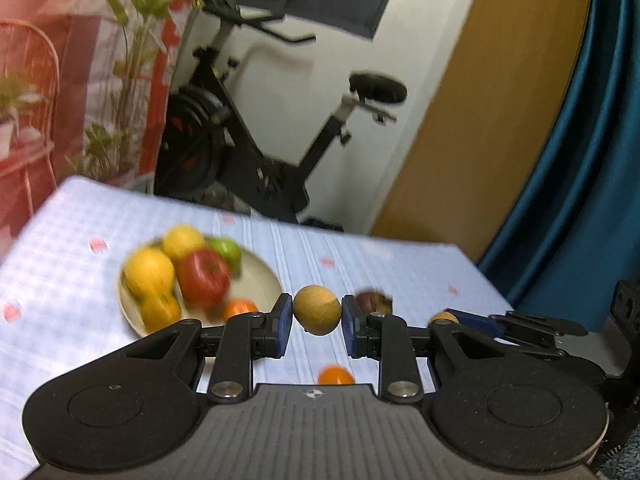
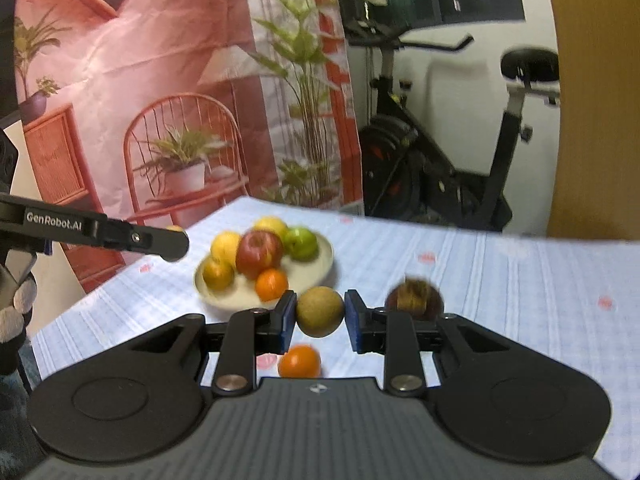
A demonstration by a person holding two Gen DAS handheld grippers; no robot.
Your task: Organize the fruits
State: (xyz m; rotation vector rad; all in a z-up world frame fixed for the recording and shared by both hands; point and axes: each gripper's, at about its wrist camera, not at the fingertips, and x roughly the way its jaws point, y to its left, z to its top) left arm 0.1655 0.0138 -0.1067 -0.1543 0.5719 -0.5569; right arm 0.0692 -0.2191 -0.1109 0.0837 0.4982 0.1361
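— Behind the table [image 2: 500, 280], with its pale checked cloth, what can be made out?

— Printed backdrop of chairs and plants at left, then a black exercise bike [image 2: 448, 160], its seat cut by a wooden panel.

— And on the cloth?

— Motion blur softens the cream plate [image 2: 320, 268]; it holds a rounded heap of yellow, red, green and orange fruit. The left gripper [image 1: 317, 316] clamps a rough-skinned tan fruit [image 1: 317, 310] between blue pads. An orange [image 1: 336, 376] sits half hidden below it. The right gripper [image 2: 320, 312] grips a dull brown-green fruit [image 2: 320, 311], lifted off the cloth. A dark brown fruit [image 2: 416, 298] beside it is too blurred to name.
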